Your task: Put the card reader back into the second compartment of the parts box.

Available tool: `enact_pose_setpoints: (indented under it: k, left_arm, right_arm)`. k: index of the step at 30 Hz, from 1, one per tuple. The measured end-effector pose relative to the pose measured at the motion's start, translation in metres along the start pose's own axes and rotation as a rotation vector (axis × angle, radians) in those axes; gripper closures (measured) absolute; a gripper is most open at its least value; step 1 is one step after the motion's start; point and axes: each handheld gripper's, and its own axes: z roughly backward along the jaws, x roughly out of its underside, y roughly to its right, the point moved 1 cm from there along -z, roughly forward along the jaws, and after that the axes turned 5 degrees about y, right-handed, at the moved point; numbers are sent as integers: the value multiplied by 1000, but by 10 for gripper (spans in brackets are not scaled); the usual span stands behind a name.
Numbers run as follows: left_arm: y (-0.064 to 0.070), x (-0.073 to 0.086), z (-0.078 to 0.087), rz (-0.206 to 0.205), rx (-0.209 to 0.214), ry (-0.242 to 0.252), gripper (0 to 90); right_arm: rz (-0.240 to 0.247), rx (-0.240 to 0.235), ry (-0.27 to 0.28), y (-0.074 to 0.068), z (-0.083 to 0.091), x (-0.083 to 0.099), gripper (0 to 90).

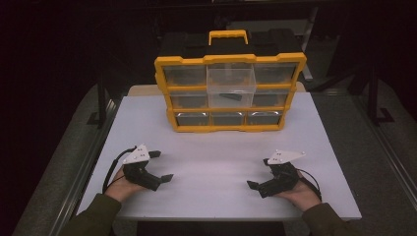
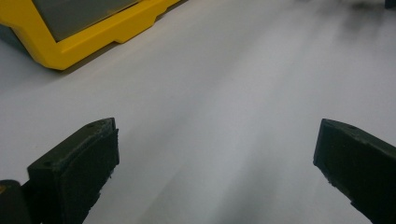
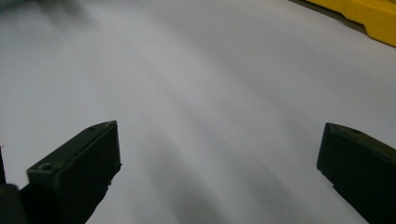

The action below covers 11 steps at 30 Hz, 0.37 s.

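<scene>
In the high view the left tool (image 1: 161,166) sits in the lower left of the frame and the right tool (image 1: 259,173) in the lower right, each held in a hand resting low on the white table (image 1: 216,147), well apart from one another. Both have their jaws spread wide and hold nothing; the left gripper view and the right gripper view each show bare table between the two black jaws. A yellow drawer organizer (image 1: 229,93) with a yellow handle stands upright at the upper middle of the frame, well apart from both tools. Its clear middle drawer (image 1: 231,87) in the top row is pulled out toward the person, and a small dark object (image 1: 230,96) lies in it; what it is cannot be told. A yellow corner of the organizer shows at the upper left of the left gripper view (image 2: 70,37) and at the upper right of the right gripper view (image 3: 369,16).
</scene>
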Motion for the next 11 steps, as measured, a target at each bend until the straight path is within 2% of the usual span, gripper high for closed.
enact_pose_setpoints:
  k: [11]
  left_arm:
    - [0, 2, -1, 8, 9, -8, 0]
  right_arm:
    - [2, 0, -4, 0, -1, 0, 0]
